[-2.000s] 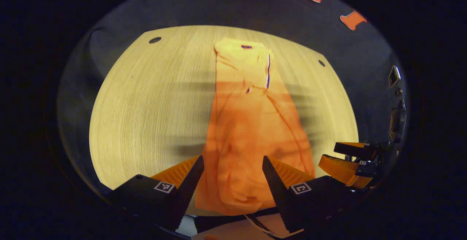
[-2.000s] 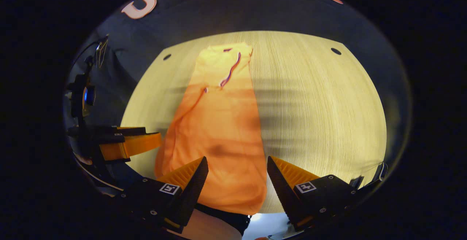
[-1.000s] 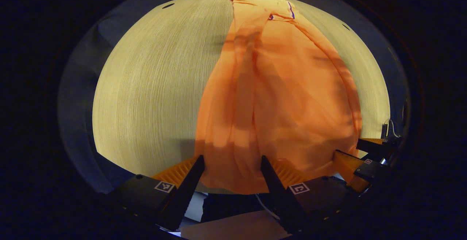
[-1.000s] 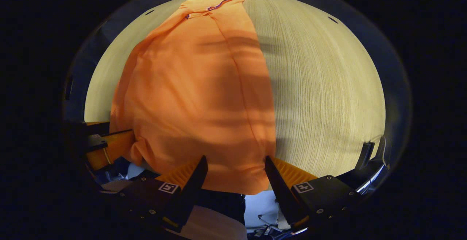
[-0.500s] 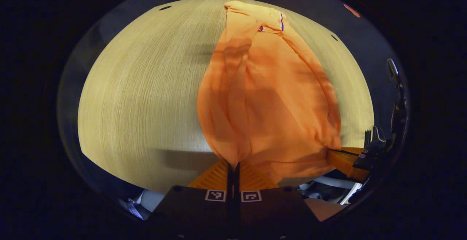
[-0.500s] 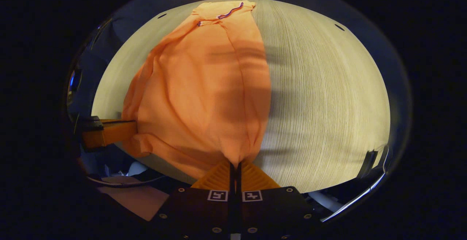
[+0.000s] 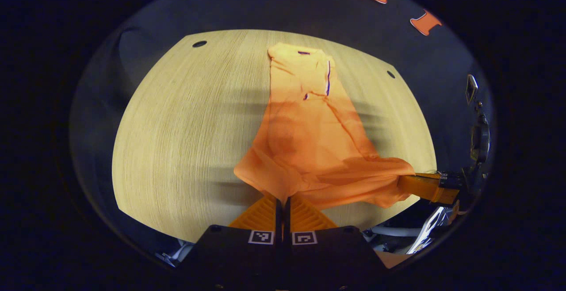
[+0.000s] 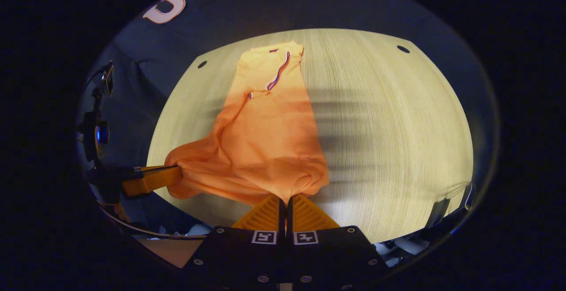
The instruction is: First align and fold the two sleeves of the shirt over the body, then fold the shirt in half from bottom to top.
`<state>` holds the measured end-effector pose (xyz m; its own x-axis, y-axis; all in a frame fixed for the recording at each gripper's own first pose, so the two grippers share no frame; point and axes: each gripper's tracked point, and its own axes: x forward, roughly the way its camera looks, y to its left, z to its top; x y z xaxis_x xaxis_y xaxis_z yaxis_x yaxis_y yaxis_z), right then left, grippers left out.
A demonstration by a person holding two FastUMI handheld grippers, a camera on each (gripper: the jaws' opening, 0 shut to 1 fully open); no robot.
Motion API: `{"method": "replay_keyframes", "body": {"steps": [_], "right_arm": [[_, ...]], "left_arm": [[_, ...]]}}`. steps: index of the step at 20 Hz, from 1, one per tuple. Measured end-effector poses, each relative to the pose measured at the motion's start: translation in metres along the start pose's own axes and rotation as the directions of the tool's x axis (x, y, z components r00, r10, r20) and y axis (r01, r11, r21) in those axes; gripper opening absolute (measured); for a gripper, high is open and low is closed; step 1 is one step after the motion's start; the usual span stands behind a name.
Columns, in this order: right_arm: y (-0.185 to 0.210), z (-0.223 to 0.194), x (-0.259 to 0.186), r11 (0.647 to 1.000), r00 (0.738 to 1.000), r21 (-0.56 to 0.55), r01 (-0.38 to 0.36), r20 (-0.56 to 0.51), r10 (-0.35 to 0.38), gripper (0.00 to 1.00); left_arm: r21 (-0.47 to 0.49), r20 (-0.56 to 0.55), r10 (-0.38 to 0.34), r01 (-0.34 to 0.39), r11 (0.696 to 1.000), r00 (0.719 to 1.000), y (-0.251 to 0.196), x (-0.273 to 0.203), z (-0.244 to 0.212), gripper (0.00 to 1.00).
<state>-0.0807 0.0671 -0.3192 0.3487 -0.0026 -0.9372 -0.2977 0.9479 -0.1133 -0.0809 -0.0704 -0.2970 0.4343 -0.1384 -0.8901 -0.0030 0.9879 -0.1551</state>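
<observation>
Both grippers, left point(image 7: 281, 199) and right point(image 8: 286, 197), clench the orange shirt's point(image 7: 309, 140) hem, lifted above the table's point(image 7: 177, 127) near edge.

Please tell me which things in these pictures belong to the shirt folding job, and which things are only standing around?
Belong to the job:
- orange shirt, sleeves already folded in
- left gripper, shut on the bottom hem
- right gripper, shut on the bottom hem
- wooden table

Only standing around:
- equipment on a stand beside the table

table point(image 7: 177, 127): pale wood, lay under lamp light | holes point(image 7: 199, 44): small, dark, near its far corners, about 11 and 1 o'clock | wall point(image 7: 265, 8): dark cloth stood behind
</observation>
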Motion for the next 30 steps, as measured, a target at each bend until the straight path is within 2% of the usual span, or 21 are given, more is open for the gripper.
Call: {"method": "replay_keyframes", "body": {"steps": [2,9,16,19,22,23,25,28,29,30], "right_arm": [[-0.001,0.038,-0.009,1.000,0.998,0.004,-0.005,0.069,0.004,0.00],[-0.001,0.151,-0.012,1.000,0.975,-0.002,-0.014,0.220,0.014,0.00],[-0.007,0.254,0.034,1.000,0.959,0.011,0.001,0.283,-0.004,0.00],[-0.010,0.290,0.061,1.000,0.958,0.018,0.009,0.288,-0.014,0.00],[-0.021,0.312,0.098,0.999,0.959,0.033,0.030,0.280,-0.038,0.00],[-0.026,0.309,0.123,0.998,0.969,0.040,0.043,0.240,-0.051,0.00],[-0.031,0.313,0.156,0.997,0.973,0.043,0.060,0.219,-0.068,0.00],[-0.040,0.314,0.176,0.996,0.978,0.067,0.056,0.198,-0.068,0.00],[-0.042,0.315,0.180,0.996,0.976,0.061,0.071,0.201,-0.082,0.02],[-0.048,0.313,0.185,0.993,0.972,0.050,0.105,0.204,-0.113,0.10]], "left_arm": [[0.017,0.061,-0.001,0.000,1.000,0.998,-0.002,-0.004,0.033,0.01],[-0.005,0.171,-0.028,0.029,1.000,0.985,0.001,-0.001,0.135,0.01],[-0.018,0.256,-0.003,0.008,1.000,0.967,0.015,0.046,0.251,0.00],[0.018,0.260,0.014,-0.019,1.000,0.965,0.022,0.081,0.290,0.01],[0.024,0.250,0.015,-0.022,0.999,0.968,0.029,0.118,0.316,0.00],[0.031,0.222,0.024,-0.031,0.999,0.975,0.033,0.136,0.316,0.00],[0.017,0.189,0.045,-0.049,0.999,0.981,0.040,0.158,0.314,0.01],[0.008,0.176,0.073,-0.076,0.997,0.982,0.051,0.187,0.312,0.01],[0.013,0.181,0.092,-0.096,0.995,0.979,0.057,0.186,0.315,0.03],[0.021,0.210,0.112,-0.119,0.993,0.971,0.063,0.185,0.323,0.16]]}}
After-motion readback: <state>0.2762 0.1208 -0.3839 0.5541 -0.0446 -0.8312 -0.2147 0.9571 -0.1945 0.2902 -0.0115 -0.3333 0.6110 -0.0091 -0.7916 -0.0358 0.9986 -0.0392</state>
